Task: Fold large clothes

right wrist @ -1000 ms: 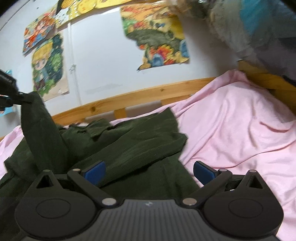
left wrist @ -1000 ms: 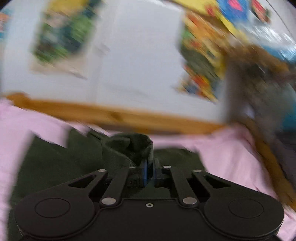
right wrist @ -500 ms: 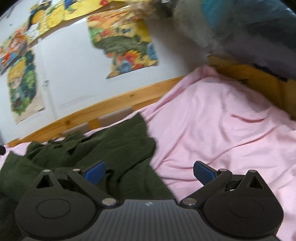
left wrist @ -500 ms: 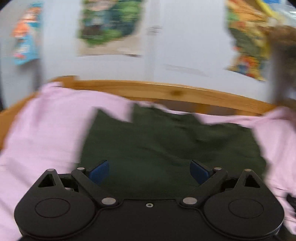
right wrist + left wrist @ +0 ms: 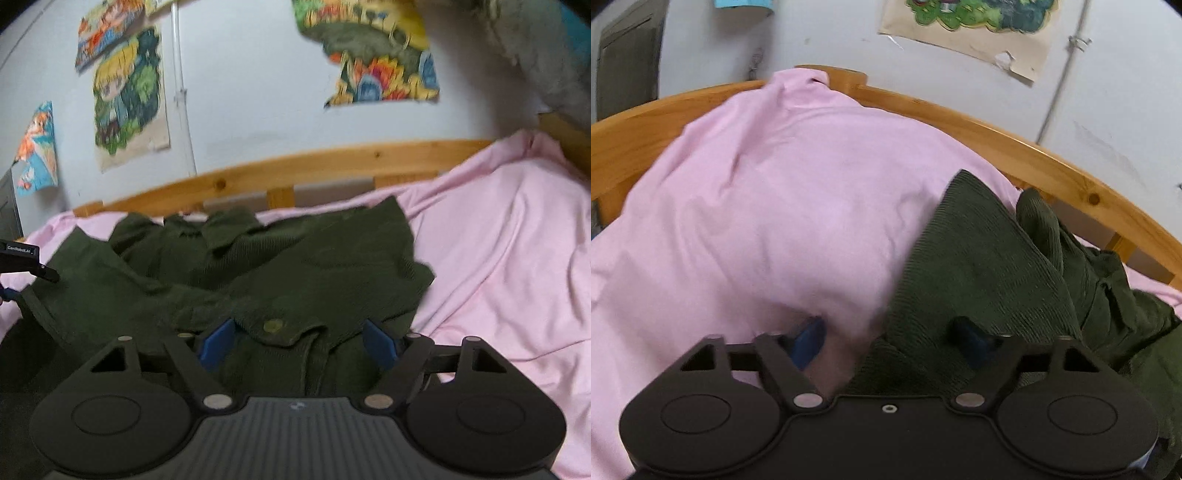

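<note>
Your left hand-held gripper has just been closing but stands open, straddling the shirt's left edge. The right hand-held gripper, also narrowing, is open over a buttoned flap, gripping nothing. Take each edge squarely before lifting. The shirt lies crumpled on the bed's pink sheet; posters cover the wall.

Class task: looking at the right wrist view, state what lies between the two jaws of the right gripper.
In the right wrist view, a buttoned flap of the dark green corduroy garment lies between the open jaws of the right gripper.
</note>
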Available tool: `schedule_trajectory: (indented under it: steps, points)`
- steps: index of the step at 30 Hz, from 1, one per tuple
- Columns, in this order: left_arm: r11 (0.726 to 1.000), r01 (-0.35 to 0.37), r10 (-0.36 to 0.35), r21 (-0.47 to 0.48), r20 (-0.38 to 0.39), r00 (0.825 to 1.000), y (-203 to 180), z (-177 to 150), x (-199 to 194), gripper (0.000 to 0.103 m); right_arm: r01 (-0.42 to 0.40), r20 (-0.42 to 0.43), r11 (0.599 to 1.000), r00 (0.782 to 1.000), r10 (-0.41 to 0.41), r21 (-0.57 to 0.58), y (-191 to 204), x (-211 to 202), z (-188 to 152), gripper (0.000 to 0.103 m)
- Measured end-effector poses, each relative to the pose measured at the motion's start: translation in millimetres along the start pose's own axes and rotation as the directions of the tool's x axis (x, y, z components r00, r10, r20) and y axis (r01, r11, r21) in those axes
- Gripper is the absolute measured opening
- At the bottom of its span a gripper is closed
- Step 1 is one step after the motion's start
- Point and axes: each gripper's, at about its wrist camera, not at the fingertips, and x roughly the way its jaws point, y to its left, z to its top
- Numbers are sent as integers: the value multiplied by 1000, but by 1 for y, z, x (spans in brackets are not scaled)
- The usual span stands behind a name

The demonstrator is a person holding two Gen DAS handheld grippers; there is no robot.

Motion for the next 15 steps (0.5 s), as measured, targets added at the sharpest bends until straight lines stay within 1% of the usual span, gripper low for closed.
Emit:
schedule_trajectory:
  steps: [1,2,3,4,5,6,7,10,12,13,14,15]
  points:
    - [1000,14,-14,9,10,1000,-2,0,1,31,5,-20,1000,1000,-5,12,0,6,0,64]
    - [999,31,-32,16,14,999,-5,0,1,19,8,-39,1000,999,-7,27,2,13,1,53]
    - [1000,20,-20,20,27,999,-8,0,1,17,7,-58,999,998,-5,37,3,19,3,36]
    - [999,10,-12,33,52,999,-10,-2,-4,12,9,-72,999,997,-6,38,4,25,4,30]
    - [999,5,-9,50,81,997,-14,-3,-10,11,11,-81,1000,997,-8,28,7,30,6,25]
    - [998,6,-13,59,117,993,-16,-5,-17,10,6,-88,1000,996,-4,13,10,33,9,16]
    - [998,15,-24,54,154,988,-16,-6,-25,9,3,-77,1000,997,-3,-1,12,32,12,12]
    - [999,36,-39,18,235,971,-9,-7,-43,8,-10,38,993,999,15,-118,27,18,33,10]
    - [999,53,-53,3,254,966,-1,-9,-47,8,1,113,979,993,23,-205,37,10,49,10]
    - [999,47,-49,15,243,969,1,-11,-44,9,9,137,971,990,24,-241,41,8,56,10]
    - [999,24,-31,34,226,974,2,-14,-40,9,13,147,963,989,28,-268,44,9,61,10]
    - [999,-3,-6,43,203,979,3,-16,-33,11,12,141,959,990,30,-284,46,12,64,10]
